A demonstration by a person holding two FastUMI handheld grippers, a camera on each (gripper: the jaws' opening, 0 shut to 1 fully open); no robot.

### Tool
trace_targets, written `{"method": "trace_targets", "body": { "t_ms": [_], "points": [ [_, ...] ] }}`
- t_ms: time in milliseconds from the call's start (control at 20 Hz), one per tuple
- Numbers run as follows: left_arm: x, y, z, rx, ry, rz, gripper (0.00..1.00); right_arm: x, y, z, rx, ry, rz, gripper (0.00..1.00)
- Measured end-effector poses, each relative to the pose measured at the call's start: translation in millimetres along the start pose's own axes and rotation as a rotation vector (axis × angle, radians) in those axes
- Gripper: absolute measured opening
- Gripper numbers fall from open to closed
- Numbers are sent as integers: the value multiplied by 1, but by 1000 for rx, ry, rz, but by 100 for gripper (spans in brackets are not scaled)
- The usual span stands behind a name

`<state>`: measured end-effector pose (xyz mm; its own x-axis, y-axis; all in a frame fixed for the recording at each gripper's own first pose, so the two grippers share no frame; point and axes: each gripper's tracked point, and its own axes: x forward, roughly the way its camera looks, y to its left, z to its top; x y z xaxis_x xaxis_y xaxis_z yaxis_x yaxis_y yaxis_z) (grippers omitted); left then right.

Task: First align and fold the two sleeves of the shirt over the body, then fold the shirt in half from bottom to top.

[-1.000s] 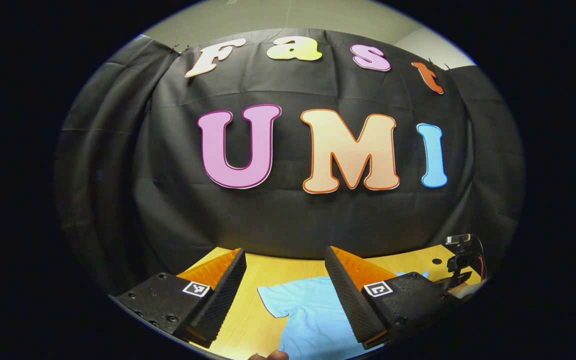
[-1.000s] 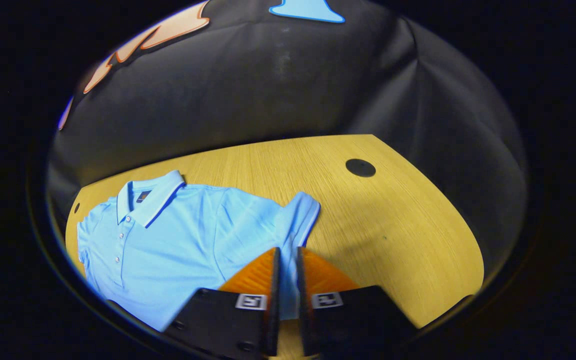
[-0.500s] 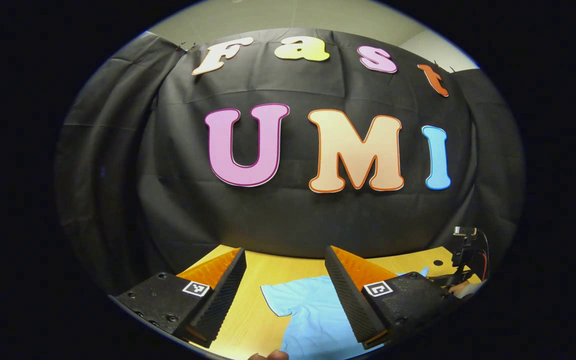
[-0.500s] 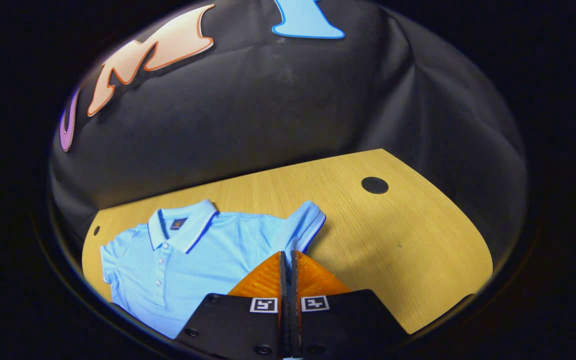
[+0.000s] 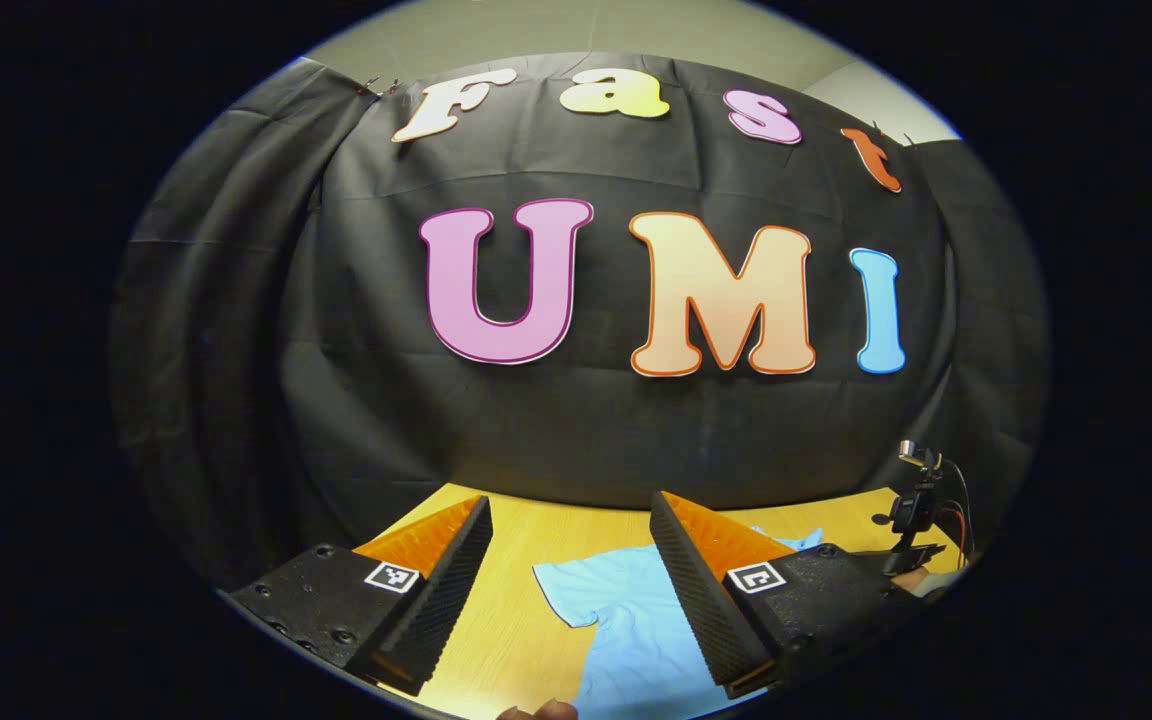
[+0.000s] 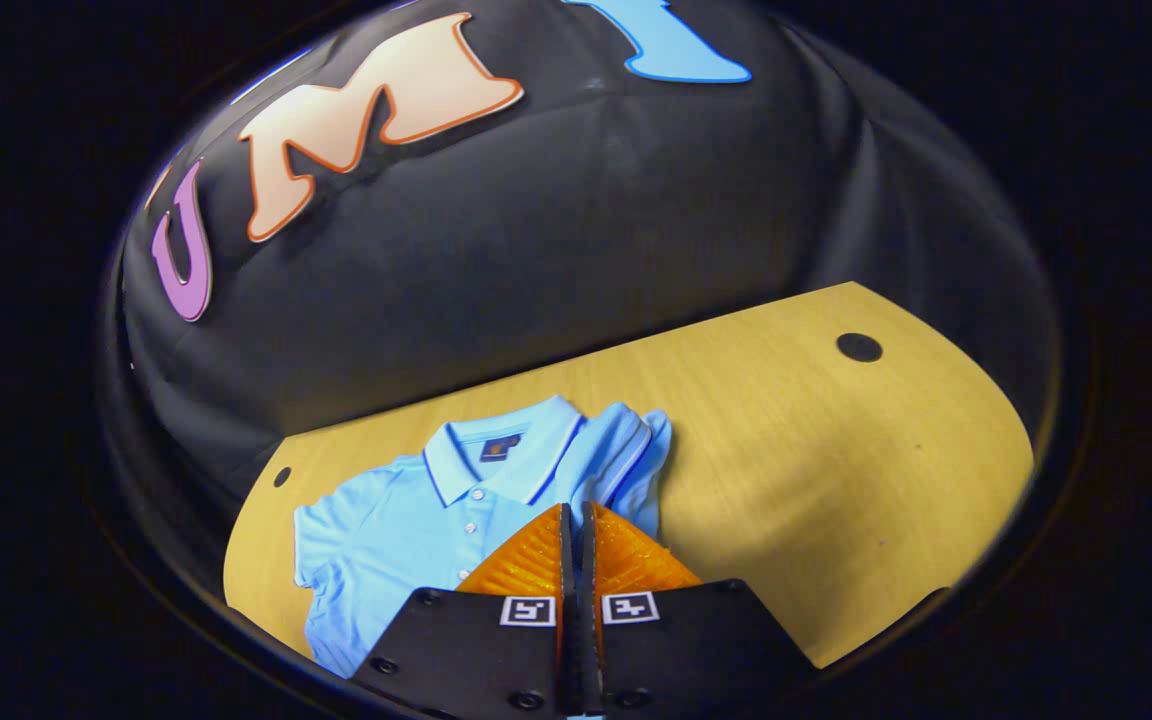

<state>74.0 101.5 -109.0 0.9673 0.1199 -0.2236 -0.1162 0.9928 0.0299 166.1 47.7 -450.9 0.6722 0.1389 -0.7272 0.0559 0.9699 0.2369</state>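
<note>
While the left gripper (image 5: pixel 571 540) is held with jaws wide apart above the desk (image 6: pixel 796 470), the shirt (image 6: pixel 406 520), lying near the desk's back edge, has its sleeve (image 6: pixel 626 465) pinched between the right gripper's (image 6: pixel 576 530) closed fingers.

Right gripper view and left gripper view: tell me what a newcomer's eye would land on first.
The light blue polo shirt lies on the yellow wooden table, its right sleeve lifted toward the collar. The right gripper is pinched shut on that sleeve. The left gripper hangs open above the shirt's other sleeve.
</note>
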Motion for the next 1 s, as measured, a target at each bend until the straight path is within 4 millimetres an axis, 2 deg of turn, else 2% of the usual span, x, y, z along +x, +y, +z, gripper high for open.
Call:
{"method": "trace_targets", "body": {
  "t_ms": [150, 250, 450, 550, 600, 650, 800, 1000],
  "points": [
    [5, 13, -10, -11, 27, 5, 95, 6, 12, -19, -17, 39, 3, 3],
    [8, 20, -19, -26, 41, 9, 96, 4, 20, -25, -13, 54, 24, 9],
    [24, 30, -37, -68, 72, 25, 96, -18, 26, -11, -76, 3, 36, 100],
    [31, 32, -47, -85, 86, 28, 94, -34, 31, -3, -89, -22, 51, 94],
    [36, 33, -55, -94, 97, 30, 96, -44, 31, 0, -93, -31, 56, 94],
    [45, 33, -62, -100, 105, 32, 96, -54, 31, 2, -101, -40, 60, 98],
    [70, 28, -87, -112, 157, 36, 95, -84, 23, 13, -143, -93, 53, 98],
    [105, 17, -129, -126, 241, 24, 95, -127, 5, 6, -191, -99, 35, 98]
  ]
}}
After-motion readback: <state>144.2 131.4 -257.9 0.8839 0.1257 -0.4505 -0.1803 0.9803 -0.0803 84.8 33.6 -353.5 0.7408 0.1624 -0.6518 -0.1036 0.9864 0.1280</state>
